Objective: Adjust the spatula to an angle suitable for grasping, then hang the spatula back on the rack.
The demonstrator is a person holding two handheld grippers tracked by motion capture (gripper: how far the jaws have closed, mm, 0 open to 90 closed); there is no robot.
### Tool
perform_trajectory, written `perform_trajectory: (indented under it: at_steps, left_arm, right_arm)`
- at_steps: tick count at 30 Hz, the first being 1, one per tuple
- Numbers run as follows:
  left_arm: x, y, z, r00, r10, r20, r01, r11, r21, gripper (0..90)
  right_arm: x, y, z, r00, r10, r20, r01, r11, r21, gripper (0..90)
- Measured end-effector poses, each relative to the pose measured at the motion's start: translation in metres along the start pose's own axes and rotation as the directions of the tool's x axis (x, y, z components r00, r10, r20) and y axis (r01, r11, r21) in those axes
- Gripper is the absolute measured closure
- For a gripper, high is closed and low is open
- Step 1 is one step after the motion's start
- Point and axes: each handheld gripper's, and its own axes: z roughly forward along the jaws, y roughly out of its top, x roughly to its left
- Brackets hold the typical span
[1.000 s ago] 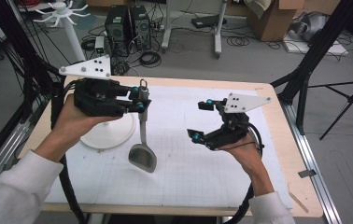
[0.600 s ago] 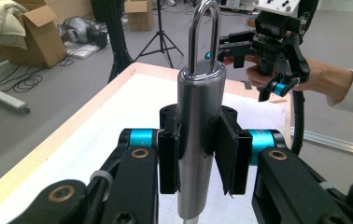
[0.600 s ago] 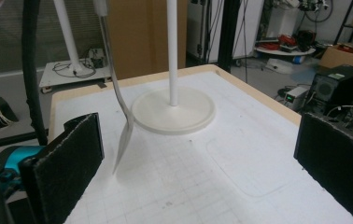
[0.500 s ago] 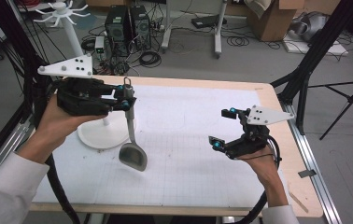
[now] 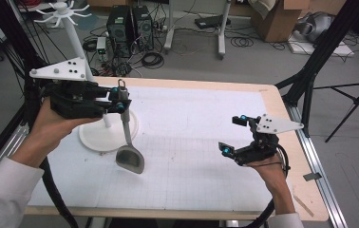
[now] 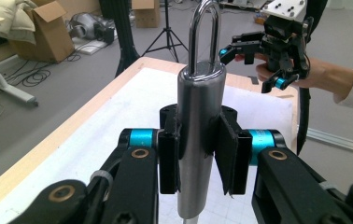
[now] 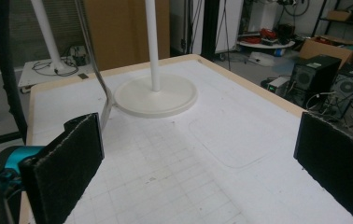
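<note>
Left claw (image 5: pixel 118 105): clamped on the spatula's (image 5: pixel 129 142) steel handle, left of centre in the high view.
Spatula: blade down by the white stand (image 5: pixel 102 135).
Right claw (image 5: pixel 233 136): spread apart, empty, lower right.
Worktop (image 5: pixel 192 166): white gridded mat.

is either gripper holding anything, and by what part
The left gripper is shut on the metal spatula, gripping its handle just below the hanging loop. The right gripper is open and holds nothing.

Glossy polished metal on the ladle (image 6: pixel 197 135); matt black foam pads (image 7: pixel 67 161); pale wooden worktop (image 5: pixel 282 107) edge.
</note>
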Motion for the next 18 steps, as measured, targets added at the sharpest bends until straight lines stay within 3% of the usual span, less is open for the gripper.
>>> perform_trajectory:
  at_steps: [9,18]
  left_arm:
    - [0.002,-0.001,-0.004,1.0,0.001,-0.007,-0.001,1.0,0.002,72.1]
    - [0.005,-0.004,-0.015,0.9994,-0.023,-0.027,0.023,0.9997,0.009,72.2]
  right_arm:
    - [0.0,-0.01,-0.002,0.9998,0.003,0.02,-0.003,1.0,0.006,0.2]
    - [-0.002,-0.024,-0.008,0.9982,0.021,0.055,-0.021,1.0,-0.003,0.2]
